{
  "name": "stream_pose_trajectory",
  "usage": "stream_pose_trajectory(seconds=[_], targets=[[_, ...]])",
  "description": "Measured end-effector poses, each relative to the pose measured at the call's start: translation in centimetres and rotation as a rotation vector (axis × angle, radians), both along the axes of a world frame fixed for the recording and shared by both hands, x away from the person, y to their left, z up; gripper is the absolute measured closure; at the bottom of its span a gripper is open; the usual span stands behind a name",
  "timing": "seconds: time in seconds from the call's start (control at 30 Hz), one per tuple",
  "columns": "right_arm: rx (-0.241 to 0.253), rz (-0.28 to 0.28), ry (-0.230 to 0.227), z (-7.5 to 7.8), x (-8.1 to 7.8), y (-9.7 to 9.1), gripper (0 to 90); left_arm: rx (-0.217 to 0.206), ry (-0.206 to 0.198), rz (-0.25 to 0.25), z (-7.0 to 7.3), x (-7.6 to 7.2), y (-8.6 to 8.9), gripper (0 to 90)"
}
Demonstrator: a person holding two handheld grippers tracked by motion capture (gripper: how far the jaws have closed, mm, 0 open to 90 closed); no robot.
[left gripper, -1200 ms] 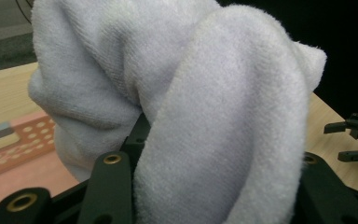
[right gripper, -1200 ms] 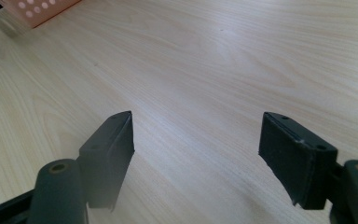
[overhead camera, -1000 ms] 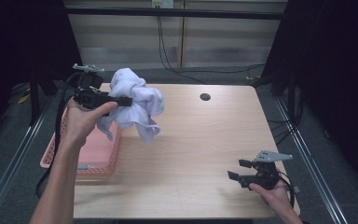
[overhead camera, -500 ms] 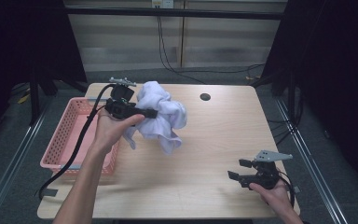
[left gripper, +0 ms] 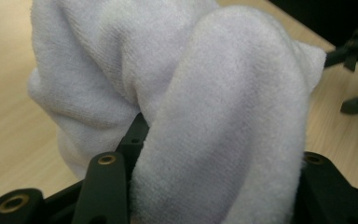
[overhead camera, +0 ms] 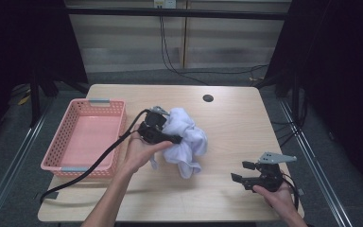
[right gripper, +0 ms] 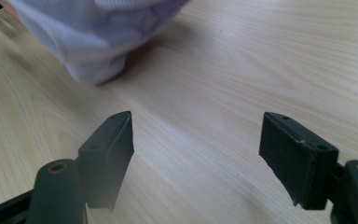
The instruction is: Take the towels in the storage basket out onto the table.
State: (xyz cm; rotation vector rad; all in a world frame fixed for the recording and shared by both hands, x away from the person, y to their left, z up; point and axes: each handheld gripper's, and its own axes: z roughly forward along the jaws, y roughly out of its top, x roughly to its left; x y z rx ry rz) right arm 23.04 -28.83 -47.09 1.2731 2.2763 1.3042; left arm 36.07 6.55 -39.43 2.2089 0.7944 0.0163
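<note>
The left forearm reached in from the near edge toward the middle of the scene, its hand (overhead camera: 139, 150) wrapped around the left gripper (overhead camera: 172, 139), which pointed right with its cable trailing back to the near left. Its jaws were clamped on a thick fold of the cloth (left gripper: 223, 121). At the near right, the right hand (overhead camera: 276, 195) held the right gripper (overhead camera: 240, 172) low, pointing left, jaws spread wide with nothing between them.

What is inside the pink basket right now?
The pink basket shows only its bare perforated floor in the high view; nothing lies in it. The white towel sits bunched outside it on the table, in the left gripper.
</note>
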Motion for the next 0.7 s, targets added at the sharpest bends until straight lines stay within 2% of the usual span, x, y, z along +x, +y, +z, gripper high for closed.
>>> stream_pose_trajectory(seconds=[0.03, 0.07, 0.13, 0.17, 0.2, 0.23, 0.27, 0.3, 0.33, 0.37, 0.43, 0.53, 0.57, 0.63, 0.67, 0.7], targets=[[0.000, 0.000, 0.000, 0.0, 0.0, 0.0, 26.4, 0.000, 0.000, 0.000, 0.0, 0.0, 0.0, 49.5], [-0.005, 0.000, -0.003, 0.0, 0.1, 0.0, 26.4, 0.009, 0.013, -0.010, -1.2, -0.3, -0.6, 49.5], [-0.007, 0.001, -0.003, 0.0, 0.2, 0.1, 26.5, 0.019, 0.016, -0.026, -2.3, -0.7, -1.3, 49.2], [-0.009, 0.000, -0.006, 0.0, 0.2, 0.1, 26.5, 0.019, 0.016, -0.026, -2.3, -0.7, -1.3, 48.8], [-0.008, -0.001, -0.009, 0.0, 0.3, 0.1, 26.6, 0.016, 0.027, -0.043, -3.3, -0.9, -1.9, 47.8], [-0.008, -0.001, -0.009, 0.0, 0.3, 0.1, 26.6, 0.016, 0.027, -0.043, -3.3, -0.9, -1.9, 46.7], [-0.011, -0.001, -0.011, 0.0, 0.3, 0.2, 26.7, 0.000, 0.039, -0.043, -4.3, -0.9, -2.2, 45.2], [-0.011, -0.001, -0.011, 0.0, 0.3, 0.2, 26.7, 0.000, 0.039, -0.043, -4.3, -0.9, -2.2, 43.3], [-0.016, 0.000, -0.013, 0.0, 0.3, 0.3, 26.8, -0.002, 0.041, -0.040, -5.0, -1.0, -2.5, 43.3], [-0.018, 0.003, -0.015, 0.1, 0.3, 0.4, 26.8, 0.017, 0.023, -0.045, -6.1, -1.2, -2.9, 37.7], [-0.019, 0.004, -0.018, 0.1, 0.3, 0.6, 26.8, -0.021, 0.026, -0.046, -6.8, -1.2, -2.8, 33.6], [-0.016, 0.010, -0.021, 0.2, 0.3, 0.7, 26.8, -0.029, 0.020, -0.047, -6.8, -1.1, -2.8, 28.6], [-0.018, 0.016, -0.032, 0.5, 0.4, 1.0, 26.9, -0.019, 0.013, -0.057, -6.2, -1.1, -2.7, 23.5], [-0.015, 0.022, -0.035, 0.7, 0.5, 1.2, 26.8, -0.015, 0.004, -0.057, -5.9, -1.2, -2.5, 22.0], [-0.011, 0.035, -0.045, 1.3, 0.6, 1.7, 26.8, -0.028, -0.029, -0.056, -5.1, -1.5, -2.1, 21.2], [-0.011, 0.035, -0.045, 1.3, 0.6, 1.7, 26.8, -0.028, -0.029, -0.056, -5.1, -1.5, -2.1, 20.3]])
